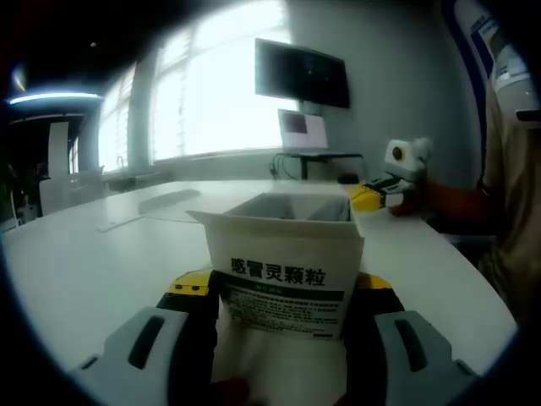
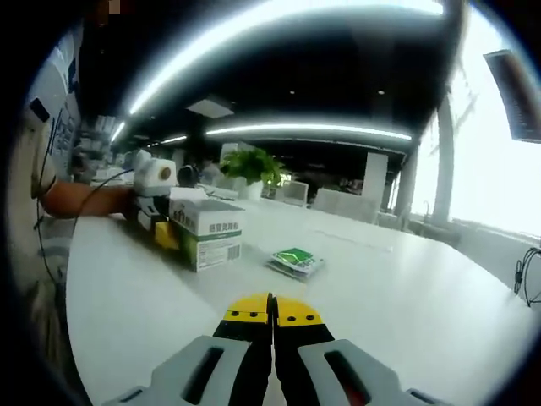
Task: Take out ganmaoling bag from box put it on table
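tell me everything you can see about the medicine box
The medicine box is white cardboard with black Chinese characters, a green band and small print on its face. Its top is open, flaps up, with a divider visible inside. It stands upright on the white table, clamped between the jaws of the left gripper. In the right gripper view the box sits near the table's edge, with a green and white bag lying apart beside it.

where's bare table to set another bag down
Bare white table lies right of the green-and-white sachet, towards the windows, and between it and the right gripper. It is crowded where the left gripper clamps the white and green medicine box.
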A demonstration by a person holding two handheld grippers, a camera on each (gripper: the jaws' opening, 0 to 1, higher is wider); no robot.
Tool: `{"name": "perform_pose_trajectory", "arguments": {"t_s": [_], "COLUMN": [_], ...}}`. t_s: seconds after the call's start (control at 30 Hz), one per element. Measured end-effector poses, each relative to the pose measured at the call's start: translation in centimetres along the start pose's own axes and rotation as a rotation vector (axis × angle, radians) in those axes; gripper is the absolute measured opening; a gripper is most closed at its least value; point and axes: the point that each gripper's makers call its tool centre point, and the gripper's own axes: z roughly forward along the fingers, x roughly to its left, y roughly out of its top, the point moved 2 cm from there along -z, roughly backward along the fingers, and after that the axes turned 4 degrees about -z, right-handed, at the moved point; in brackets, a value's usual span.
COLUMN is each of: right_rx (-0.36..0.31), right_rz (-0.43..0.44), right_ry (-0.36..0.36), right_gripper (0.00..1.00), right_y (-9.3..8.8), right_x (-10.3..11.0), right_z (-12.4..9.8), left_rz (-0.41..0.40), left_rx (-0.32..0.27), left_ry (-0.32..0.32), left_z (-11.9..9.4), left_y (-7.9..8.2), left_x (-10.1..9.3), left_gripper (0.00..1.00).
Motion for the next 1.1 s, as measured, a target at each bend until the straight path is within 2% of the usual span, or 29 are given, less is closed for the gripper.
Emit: {"name": "perform_pose_trajectory", "arguments": {"t_s": [0.83, 1.0, 1.1], "right_rx": [-0.003, -0.001, -0.009], "right_rz": [0.019, -0.006, 0.022], "right_ry": [0.011, 0.002, 0.033], "right_gripper": [0.00, 0.00, 0.00], "right_y": [0.06, 0.15, 0.45], "right_x": [0.10, 0.24, 0.57], "right_z": [0.07, -0.03, -0.11], "left_rz": [0.000, 0.000, -0.001], "left_rx": [0.000, 0.000, 0.001], "left_ry": [0.000, 0.000, 0.000], "left_z": [-0.05, -0.05, -0.05], "left_y": [0.03, 0.02, 0.02], "left_x": [-0.20, -0.23, -0.23], "left_gripper": [0.50, 0.50, 0.50]}}
